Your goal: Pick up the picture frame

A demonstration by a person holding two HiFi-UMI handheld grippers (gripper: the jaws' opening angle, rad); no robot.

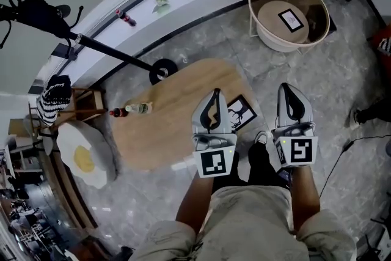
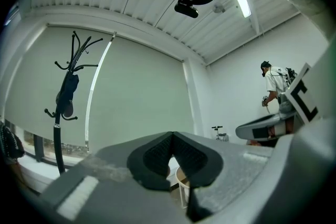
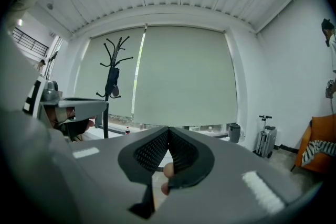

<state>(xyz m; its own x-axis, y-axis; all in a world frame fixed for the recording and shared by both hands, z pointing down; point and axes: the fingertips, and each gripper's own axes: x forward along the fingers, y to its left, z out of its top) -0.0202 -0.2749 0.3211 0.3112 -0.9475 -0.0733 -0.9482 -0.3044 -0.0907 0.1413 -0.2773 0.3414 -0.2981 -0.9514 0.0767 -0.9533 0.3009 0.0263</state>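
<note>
**A:** Where do we place the picture frame (image 1: 245,112) relative to the two grippers?

**B:** In the head view it lies flat on the wooden bench (image 1: 171,101), close to the bench's near edge. It sits between the grippers. From the tips of the left gripper (image 1: 214,98) it is at about 4 o'clock, just beside that gripper and partly covered by it. From the right gripper (image 1: 288,91), which hangs beyond the bench edge over the floor, it is at about 8 o'clock.

**A:** And its long axis?

**B:** We read the frame as turned cornerwise to us. We cannot tell which side is the longer, since the left gripper hides one corner.

**A:** How do the jaws stand?

**B:** In each gripper view the pads meet at the tips, so both pairs of jaws are closed with nothing gripped. Both views look across at the far wall and show no frame, so we judge that it lies below the line of the jaws. The left gripper is the nearer one. It would need to open and tip downward toward 4 o'clock.
</note>
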